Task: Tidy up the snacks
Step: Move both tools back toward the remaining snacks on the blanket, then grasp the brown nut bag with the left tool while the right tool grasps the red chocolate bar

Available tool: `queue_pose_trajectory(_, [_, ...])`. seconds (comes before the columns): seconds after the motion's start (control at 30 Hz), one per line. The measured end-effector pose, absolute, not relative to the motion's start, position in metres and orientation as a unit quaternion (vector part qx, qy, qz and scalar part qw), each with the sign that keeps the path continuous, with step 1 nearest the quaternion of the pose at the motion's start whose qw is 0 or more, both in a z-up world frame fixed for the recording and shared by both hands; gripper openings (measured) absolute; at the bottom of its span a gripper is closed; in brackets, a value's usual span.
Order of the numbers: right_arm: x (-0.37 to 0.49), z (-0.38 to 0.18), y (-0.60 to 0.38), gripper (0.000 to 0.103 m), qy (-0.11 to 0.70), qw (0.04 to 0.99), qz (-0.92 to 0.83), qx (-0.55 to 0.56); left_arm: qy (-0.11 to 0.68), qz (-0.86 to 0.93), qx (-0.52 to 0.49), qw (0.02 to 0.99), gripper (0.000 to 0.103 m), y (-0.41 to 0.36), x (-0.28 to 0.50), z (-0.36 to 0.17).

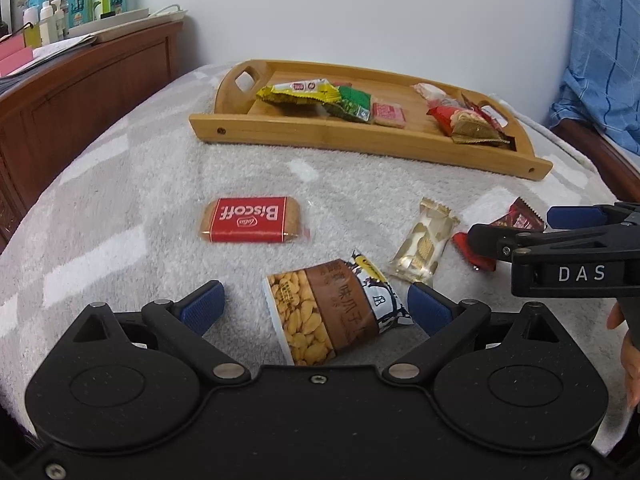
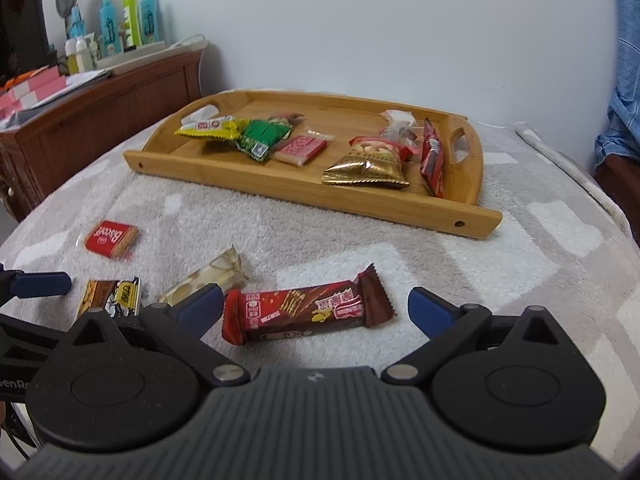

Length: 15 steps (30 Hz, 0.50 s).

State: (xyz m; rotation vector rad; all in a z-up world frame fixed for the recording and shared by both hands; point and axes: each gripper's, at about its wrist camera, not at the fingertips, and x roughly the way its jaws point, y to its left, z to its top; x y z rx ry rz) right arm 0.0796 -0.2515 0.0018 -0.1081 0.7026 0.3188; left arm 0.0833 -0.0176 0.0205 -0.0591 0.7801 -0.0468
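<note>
Four loose snacks on the blanketed bed, rest already in the wooden tray further back. Left wrist view: left tongs spread wide, holding nothing, straddling the seed packet, which lies directly between the pads, long axis slanted roughly along the tongs' reach, far end tipped right. Biscoff biscuit ahead-left, white-gold wafer pack ahead-right, both clear of the tongs. Right tongs visible at right edge, over the red bar. Right wrist view: right tongs also spread, empty, red bar lying between the pads, long axis crosswise, spanning left to right, closer to left pad. Likely needs a wrist turn or a close across the narrow width. Tray straight ahead, beyond both targets.
</note>
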Motion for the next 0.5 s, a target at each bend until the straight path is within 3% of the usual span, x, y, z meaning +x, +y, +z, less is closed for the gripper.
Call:
queue_pose_trajectory(0.27, [0.0829,-0.0028,-0.2492,0.103,0.355,0.92,0.155,-0.061,0.379,-0.022,-0.018,0.925,0.098,-0.0214,0.083,0.0187])
queue_pose_trajectory(0.5, [0.0819,-0.0027,-0.2487,0.103,0.349,0.921,0.162,-0.057,0.376,-0.031,-0.026,0.926,0.091,-0.0166,0.0799,0.0204])
